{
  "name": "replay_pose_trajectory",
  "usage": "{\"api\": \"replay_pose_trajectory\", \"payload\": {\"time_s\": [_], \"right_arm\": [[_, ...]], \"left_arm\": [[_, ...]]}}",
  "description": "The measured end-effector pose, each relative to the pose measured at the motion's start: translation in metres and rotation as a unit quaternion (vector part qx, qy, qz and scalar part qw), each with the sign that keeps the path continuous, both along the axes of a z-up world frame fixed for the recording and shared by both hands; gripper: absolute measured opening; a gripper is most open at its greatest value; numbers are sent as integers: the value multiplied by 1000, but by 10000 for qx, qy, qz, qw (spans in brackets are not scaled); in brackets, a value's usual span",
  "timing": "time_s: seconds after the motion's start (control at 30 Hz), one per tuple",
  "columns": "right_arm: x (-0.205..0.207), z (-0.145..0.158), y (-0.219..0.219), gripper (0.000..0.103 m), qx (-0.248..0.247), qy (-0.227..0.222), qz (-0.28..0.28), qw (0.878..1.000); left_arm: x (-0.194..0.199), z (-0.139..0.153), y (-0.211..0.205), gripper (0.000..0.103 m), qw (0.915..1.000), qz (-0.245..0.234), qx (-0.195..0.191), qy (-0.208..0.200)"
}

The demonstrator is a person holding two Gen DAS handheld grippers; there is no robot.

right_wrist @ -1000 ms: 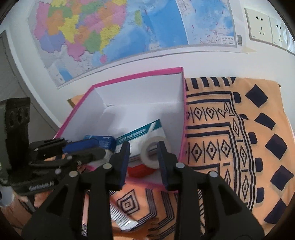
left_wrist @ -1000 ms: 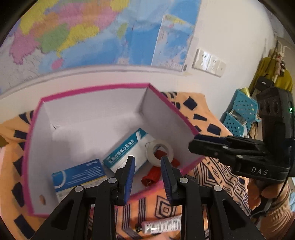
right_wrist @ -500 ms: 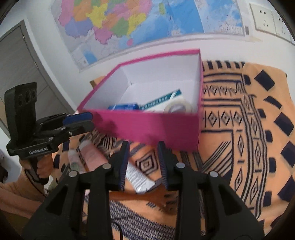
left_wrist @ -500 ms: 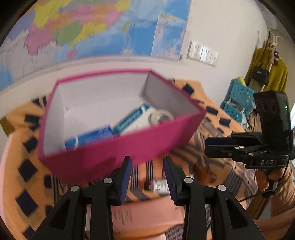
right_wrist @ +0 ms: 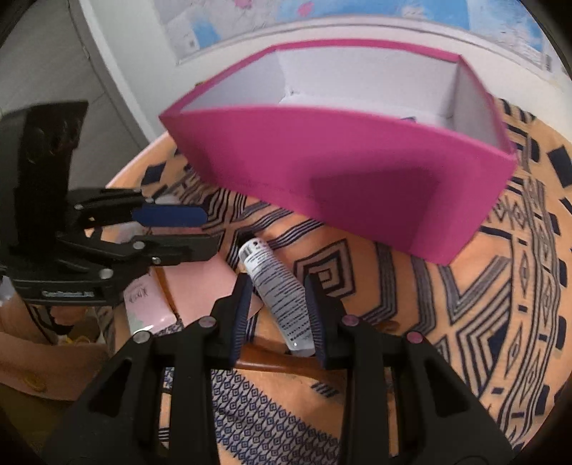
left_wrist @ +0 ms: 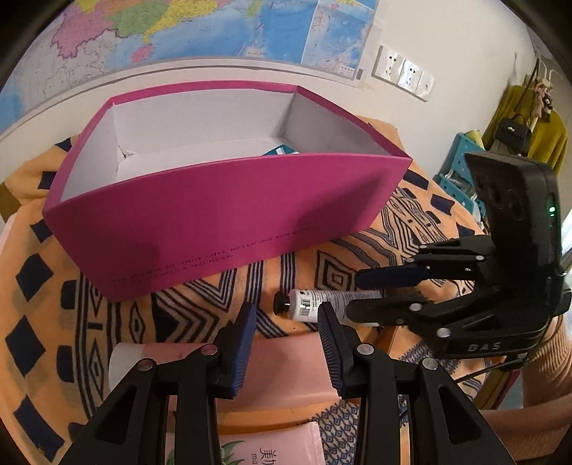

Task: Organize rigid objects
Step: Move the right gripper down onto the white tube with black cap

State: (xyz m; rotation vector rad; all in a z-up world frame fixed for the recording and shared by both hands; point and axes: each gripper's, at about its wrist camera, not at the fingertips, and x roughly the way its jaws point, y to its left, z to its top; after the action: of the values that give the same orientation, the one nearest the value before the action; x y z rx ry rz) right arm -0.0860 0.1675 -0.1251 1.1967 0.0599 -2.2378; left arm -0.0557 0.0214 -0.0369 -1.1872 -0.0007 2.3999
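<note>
A magenta box (left_wrist: 221, 214) with a white inside stands on the orange patterned cloth (right_wrist: 464, 304). Only a corner of a blue-and-white carton (left_wrist: 280, 150) shows over its front wall. In front of the box lies a white tube (right_wrist: 275, 286) with a black cap. My right gripper (right_wrist: 278, 286) is open, with the tube between its jaws and the pads not pressing on it. My left gripper (left_wrist: 286, 314) is open and empty, just above a pink tube (left_wrist: 279, 361). In the left wrist view the white tube (left_wrist: 314, 304) runs into the right gripper (left_wrist: 354, 293).
A second pink packet (left_wrist: 271, 454) lies at the near edge. A wall map (left_wrist: 214, 28) and sockets (left_wrist: 404, 77) are behind the box. A blue basket (left_wrist: 461, 168) and hanging clothes (left_wrist: 518, 118) stand to the right. The left gripper (right_wrist: 209, 230) is close by on the left.
Both grippers have pulled back from over the box and come down in front of it. The right gripper's jaws now stand around the white tube. The left gripper's jaws have opened slightly.
</note>
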Motion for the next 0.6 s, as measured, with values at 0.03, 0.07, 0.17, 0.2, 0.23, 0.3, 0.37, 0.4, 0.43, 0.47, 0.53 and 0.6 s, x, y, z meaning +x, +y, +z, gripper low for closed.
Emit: {"api": "replay_pose_trajectory", "payload": {"time_s": [0.03,0.07,0.17,0.2,0.23,0.3,0.37,0.4,0.43,0.47,0.53,0.6], "right_arm": [[-1,-2,-2,33,30,-14,17,10000],[-2,-3,-4,33,64,-30,49,10000],[-5,-4,-10,33,174,1,162,9997],[-5,-5,-9,33,198,7,192,9996],[-7,-6,-11,34,252,14,204,9995],[-10,-7,-14,34,349,10,216,9992],[-12,-8,-18,37,429,15,300,9986],[-11,-8,-21,39,467,20,355,9983],[-12,-8,-24,39,505,34,402,9979],[-13,-8,-27,39,532,42,441,9976],[-14,-9,-32,39,603,76,517,9968],[-17,-11,-35,39,661,70,564,9962]], "left_arm": [[0,-1,0,36,10000,2,8,-17],[0,-1,-1,36,10000,15,7,-27],[-1,-3,-1,36,10000,27,18,-55],[-1,-3,-1,36,10000,29,16,-68],[-1,-4,-1,36,10000,23,21,-79],[-1,-4,-1,36,10000,20,13,-83],[-2,-5,-1,36,10000,28,12,-94],[-2,-5,-2,36,9999,42,8,-100],[-2,-5,-2,36,9999,53,4,-103],[-2,-5,-3,36,9999,67,10,-110],[-1,-5,-4,36,9999,86,15,-113],[-1,-6,-5,36,9999,110,22,-122]]}}
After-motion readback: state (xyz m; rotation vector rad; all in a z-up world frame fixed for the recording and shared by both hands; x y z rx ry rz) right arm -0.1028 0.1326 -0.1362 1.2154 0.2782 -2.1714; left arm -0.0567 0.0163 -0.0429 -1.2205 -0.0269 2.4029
